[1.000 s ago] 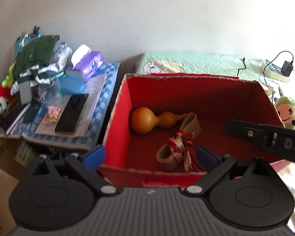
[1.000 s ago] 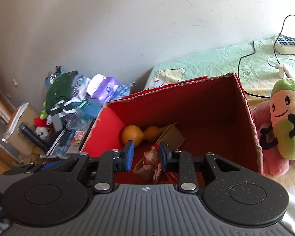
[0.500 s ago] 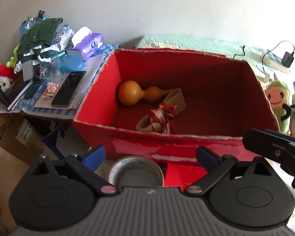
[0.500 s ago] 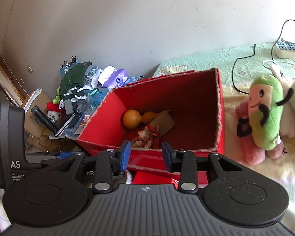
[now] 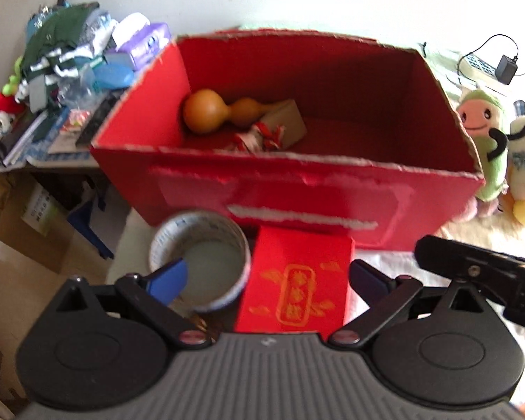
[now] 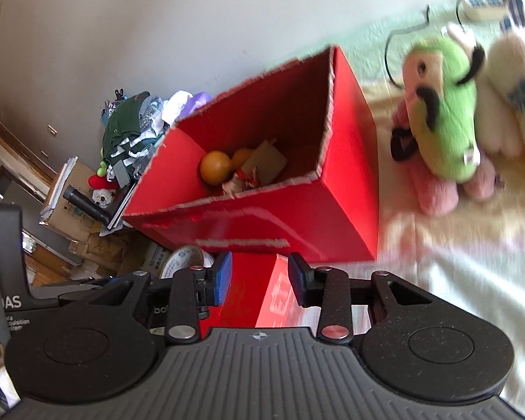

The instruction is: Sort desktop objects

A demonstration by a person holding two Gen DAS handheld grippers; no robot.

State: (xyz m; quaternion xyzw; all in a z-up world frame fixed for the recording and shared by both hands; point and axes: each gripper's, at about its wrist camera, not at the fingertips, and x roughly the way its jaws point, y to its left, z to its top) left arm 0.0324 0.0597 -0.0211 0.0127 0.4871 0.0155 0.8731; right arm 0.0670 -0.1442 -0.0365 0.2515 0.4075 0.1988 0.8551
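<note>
A big open red cardboard box [image 5: 297, 192] stands ahead, also seen in the right wrist view [image 6: 280, 217]. Inside lie an orange gourd [image 5: 206, 112] and a tan strap with red-and-white cord [image 5: 283, 126]. In front of the box sit a wide tape roll [image 5: 199, 231] and a small red box with gold print [image 5: 297, 280]. My left gripper [image 5: 267, 276] is open wide above these two, holding nothing. My right gripper [image 6: 260, 276] is partly open over the small red box [image 6: 280, 301], with nothing between its fingers.
A green-and-pink plush [image 6: 444, 122] and a white plush [image 6: 507, 94] lie right of the big box on a pale cloth. A cluttered side table [image 5: 70, 70] stands to the left, with cartons [image 5: 35, 217] below. A power strip [image 5: 479, 66] and cables lie far right.
Both grippers have drawn back from over the big red box. The tape roll and the small red box have come into view. The right view has swung toward the plush toys.
</note>
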